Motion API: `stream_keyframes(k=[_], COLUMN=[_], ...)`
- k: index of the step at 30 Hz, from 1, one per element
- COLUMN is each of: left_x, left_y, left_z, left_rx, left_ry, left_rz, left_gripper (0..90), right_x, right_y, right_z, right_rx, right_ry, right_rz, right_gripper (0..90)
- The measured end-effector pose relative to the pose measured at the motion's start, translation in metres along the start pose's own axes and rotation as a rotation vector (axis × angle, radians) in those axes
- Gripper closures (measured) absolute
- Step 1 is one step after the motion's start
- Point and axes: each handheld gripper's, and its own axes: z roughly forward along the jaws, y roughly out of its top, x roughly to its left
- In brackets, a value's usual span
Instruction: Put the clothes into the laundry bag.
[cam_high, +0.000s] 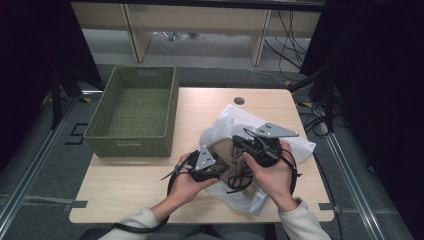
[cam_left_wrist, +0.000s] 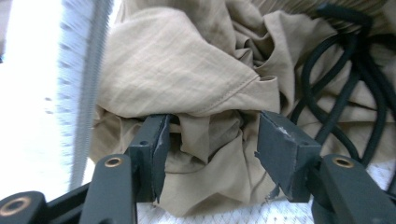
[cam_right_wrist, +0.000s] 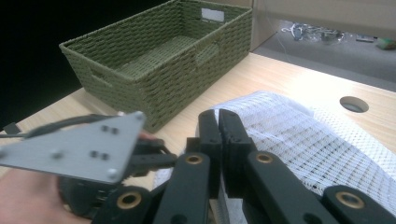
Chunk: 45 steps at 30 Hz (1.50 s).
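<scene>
Beside the green basket (cam_high: 132, 111), the mesh bag (cam_right_wrist: 322, 140) is apparently pinched by the right claw (cam_right_wrist: 218, 122), so the khaki garment (cam_left_wrist: 187, 74) between the spread left claw (cam_left_wrist: 210, 144) should be gripped deeply.

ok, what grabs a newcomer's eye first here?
Two hand-held grippers meet at the table's near edge over a white mesh bag with tan cloth bunched in its mouth. The left gripper stands open around a fold of it; the right gripper is shut at the mesh. An empty green woven basket sits far left.
</scene>
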Motion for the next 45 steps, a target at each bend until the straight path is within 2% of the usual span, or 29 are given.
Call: stream_keyframes(k=[2, 3, 5, 6, 7, 8, 10, 11, 12, 15, 16, 18, 19, 25, 27, 28, 31, 32, 33, 40, 42, 43, 45], left_x=[-0.003, -0.006, -0.014, -0.017, -0.022, -0.027, -0.033, -0.037, -0.041, -0.047, -0.047, -0.049, -0.048, -0.054, -0.058, -0.059, -0.066, -0.067, -0.067, -0.079, -0.081, -0.082, -0.083], left_y=[0.002, 0.003, 0.004, 0.006, 0.007, 0.008, 0.011, 0.012, 0.013, 0.014, 0.014, 0.013, 0.014, 0.012, 0.012, 0.012, 0.011, 0.012, 0.012, 0.015, 0.015, 0.015, 0.015], left_z=[-0.010, -0.013, -0.017, -0.019, -0.019, -0.020, -0.020, -0.020, -0.019, -0.017, -0.017, -0.016, -0.016, -0.017, -0.016, -0.016, -0.014, -0.013, -0.013, -0.004, -0.002, -0.002, 0.000], left_rx=[-0.012, -0.033, -0.045, -0.046, -0.056, -0.063, -0.067, -0.067, -0.066, -0.071, -0.071, -0.067, -0.063, -0.060, -0.057, -0.055, -0.054, -0.051, -0.051, -0.059, -0.055, -0.054, -0.054], left_ry=[-0.006, -0.018, -0.059, -0.070, -0.092, -0.114, -0.141, -0.152, -0.159, -0.175, -0.178, -0.181, -0.184, -0.210, -0.222, -0.228, -0.244, -0.252, -0.252, -0.287, -0.296, -0.297, -0.293], left_rz=[0.024, 0.025, 0.037, 0.053, 0.044, 0.042, 0.063, 0.059, 0.083, 0.084, 0.089, 0.070, 0.088, 0.077, 0.088, 0.099, 0.088, 0.111, 0.111, 0.126, 0.125, 0.133, 0.140], left_gripper=[45.1, 45.8, 46.3, 46.3, 46.2, 46.1, 45.0, 44.6, 44.3, 43.2, 42.7, 42.4, 42.3, 41.9, 41.7, 41.8, 42.1, 42.3, 42.9, 50.2, 50.3, 50.4, 51.6], right_x=[-0.001, -0.001, -0.003, -0.002, -0.002, -0.003, -0.002, -0.002, -0.002, -0.003, -0.003, -0.003, -0.003, -0.003, -0.003, -0.001, -0.001, -0.001, -0.002, 0.000, -0.001, -0.001, -0.001], right_y=[0.000, 0.000, 0.000, 0.000, 0.000, 0.000, 0.000, 0.000, 0.000, 0.000, 0.000, 0.000, 0.000, 0.000, 0.000, -0.001, -0.001, -0.001, 0.000, -0.001, 0.000, -0.001, 0.000], right_z=[0.000, 0.001, 0.001, 0.001, 0.001, 0.002, 0.002, 0.002, 0.002, 0.000, 0.000, 0.001, 0.002, 0.002, 0.002, 0.002, 0.004, 0.003, 0.003, 0.003, 0.003, 0.004, 0.002], right_rx=[-0.006, -0.013, -0.020, -0.014, -0.013, -0.013, -0.011, -0.012, -0.017, -0.004, -0.005, -0.012, -0.017, -0.003, 0.002, 0.003, 0.000, -0.003, -0.002, 0.014, 0.015, 0.000, 0.011], right_ry=[0.000, -0.005, -0.008, -0.009, -0.012, -0.004, -0.002, -0.002, -0.008, -0.019, -0.013, -0.016, -0.008, -0.016, -0.013, -0.018, -0.003, -0.016, -0.022, 0.002, -0.011, -0.002, -0.011], right_rz=[-0.004, -0.011, -0.034, -0.029, -0.013, -0.032, -0.015, -0.018, -0.024, -0.017, -0.028, -0.031, -0.034, -0.031, -0.032, -0.010, -0.005, -0.007, -0.030, -0.005, -0.015, -0.013, -0.019], right_gripper=[89.7, 89.6, 89.7, 89.7, 89.6, 89.6, 89.6, 89.7, 89.7, 89.6, 89.7, 89.6, 89.7, 89.6, 89.6, 89.6, 89.6, 89.6, 89.6, 89.6, 89.6, 89.6, 89.6])
